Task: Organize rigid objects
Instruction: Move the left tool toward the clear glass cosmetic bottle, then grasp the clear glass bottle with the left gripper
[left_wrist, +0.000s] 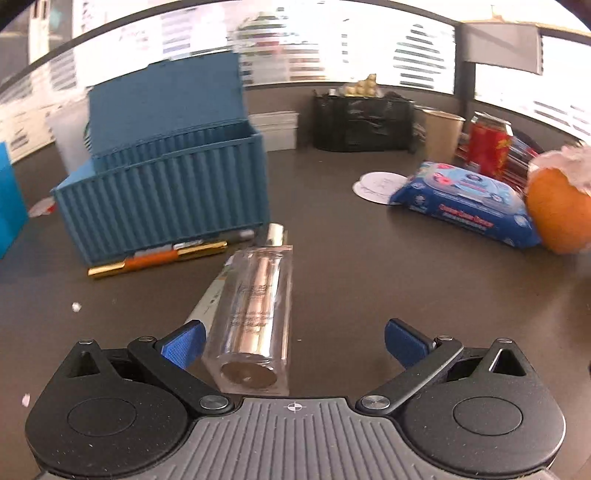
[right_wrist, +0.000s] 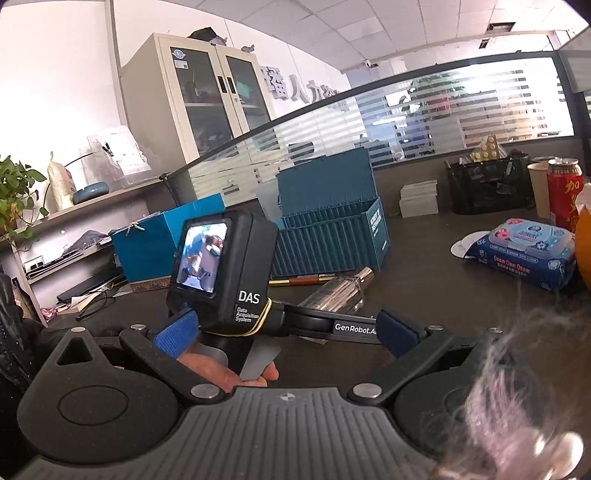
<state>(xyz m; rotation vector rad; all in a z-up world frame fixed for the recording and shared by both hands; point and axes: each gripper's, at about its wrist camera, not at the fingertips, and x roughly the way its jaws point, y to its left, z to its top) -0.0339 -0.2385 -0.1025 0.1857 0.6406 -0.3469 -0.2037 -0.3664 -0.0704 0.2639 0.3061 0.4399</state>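
A: Left gripper (left_wrist: 293, 341) — jaws wide, holding nothing; the clear bottle (left_wrist: 255, 314) lies on the bench (left_wrist: 369, 280) between them, nearer the left pad.

B: At eleven o'clock the blue container box (left_wrist: 166, 195), gold pen (left_wrist: 159, 256) beside it; wipes pack (left_wrist: 465, 201) at two.

A: Right gripper (right_wrist: 286, 336) — spread, empty; only its view shows the person's hand (right_wrist: 225, 371).

Looks like an office: dark brown desk (left_wrist: 351, 266) spreads out ahead of the jaws, frosted striped glass partition (right_wrist: 461, 114) runs behind it, a beige glass-door cabinet (right_wrist: 195, 99) far off left, drop ceiling (right_wrist: 406, 26) overhead, daylight glowing through.
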